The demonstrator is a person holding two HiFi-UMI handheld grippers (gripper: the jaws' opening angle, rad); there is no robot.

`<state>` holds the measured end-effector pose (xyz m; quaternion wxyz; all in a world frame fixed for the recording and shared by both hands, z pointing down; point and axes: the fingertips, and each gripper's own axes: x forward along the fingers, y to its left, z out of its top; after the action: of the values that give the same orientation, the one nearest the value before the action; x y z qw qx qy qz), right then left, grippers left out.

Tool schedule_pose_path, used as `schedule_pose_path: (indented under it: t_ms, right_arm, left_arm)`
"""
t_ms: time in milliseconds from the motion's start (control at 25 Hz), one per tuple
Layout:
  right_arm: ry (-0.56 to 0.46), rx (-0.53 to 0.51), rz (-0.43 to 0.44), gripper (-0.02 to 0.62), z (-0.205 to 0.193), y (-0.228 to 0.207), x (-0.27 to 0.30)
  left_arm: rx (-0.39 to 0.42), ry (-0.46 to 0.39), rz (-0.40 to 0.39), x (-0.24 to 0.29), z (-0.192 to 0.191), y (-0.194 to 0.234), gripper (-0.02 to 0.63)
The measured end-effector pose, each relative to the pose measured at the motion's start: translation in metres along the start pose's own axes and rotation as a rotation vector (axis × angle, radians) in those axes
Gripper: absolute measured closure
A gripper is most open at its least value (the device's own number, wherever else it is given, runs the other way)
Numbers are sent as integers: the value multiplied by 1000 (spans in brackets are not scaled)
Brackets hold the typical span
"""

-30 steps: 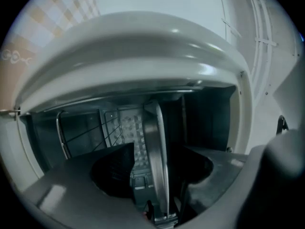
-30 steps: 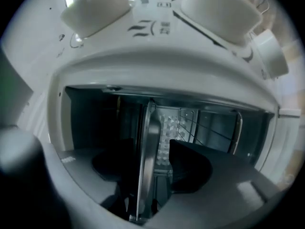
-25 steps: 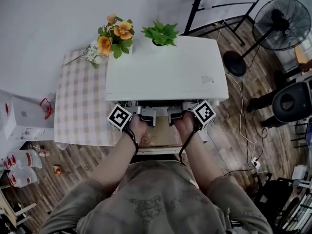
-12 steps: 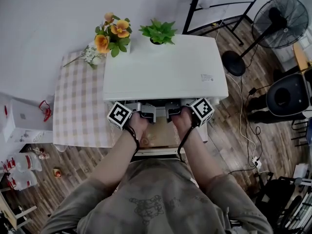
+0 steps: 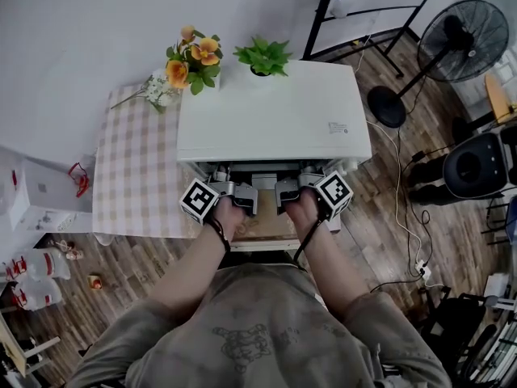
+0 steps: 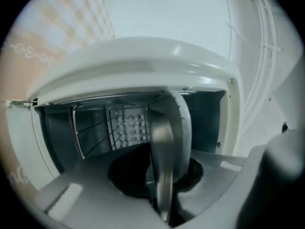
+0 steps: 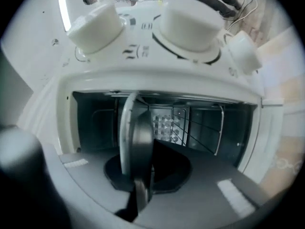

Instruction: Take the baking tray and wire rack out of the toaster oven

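Note:
The white toaster oven [image 5: 275, 111] stands on the table with its door [image 5: 262, 226] folded down. Both grippers sit side by side at its mouth. The left gripper [image 5: 230, 192] [image 6: 162, 175] is shut on the grey metal rim of the baking tray [image 6: 164, 142]. The right gripper [image 5: 295, 191] [image 7: 140, 171] has just been closing and is shut on the same tray's rim [image 7: 138, 132]. Both are rolled onto their sides, so the rim runs upright through each gripper view. Behind it, thin wires of the rack [image 6: 97, 132] [image 7: 200, 130] show inside the dark cavity.
White control knobs [image 7: 188, 25] line the oven's front by the right gripper. Orange flowers [image 5: 190, 59] and a green plant [image 5: 265, 55] stand behind the oven. A checked tablecloth [image 5: 133, 168] lies to the left. A floor fan [image 5: 464, 31] and a chair [image 5: 477, 168] are at the right.
Both grippers have drawn back a little from the oven's mouth toward the person. They stay side by side.

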<state>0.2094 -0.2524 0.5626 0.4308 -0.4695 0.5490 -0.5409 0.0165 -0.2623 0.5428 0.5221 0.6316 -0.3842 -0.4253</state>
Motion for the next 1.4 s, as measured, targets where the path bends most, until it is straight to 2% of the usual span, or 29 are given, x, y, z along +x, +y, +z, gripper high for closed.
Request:
schedule_pose_path:
  t_ms: [280, 440, 1080, 1240, 1400]
  right_arm:
    - [21, 13, -20, 572, -10, -1, -37]
    - [37, 18, -32, 571, -15, -1, -57]
    - [75, 36, -81, 569, -37, 5, -134]
    - [78, 39, -84, 568, -42, 7, -150]
    - [103, 36, -124, 568, -52, 1, -175]
  left_arm:
    - [-44, 16, 19, -34, -13, -12, 569]
    - [-32, 31, 56, -54, -19, -10, 574]
    - [-73, 102, 104, -125, -45, -29, 587]
    - [-69, 124, 129, -143, -48, -26, 589]
    - [-78, 156, 177, -170, -54, -16, 592]
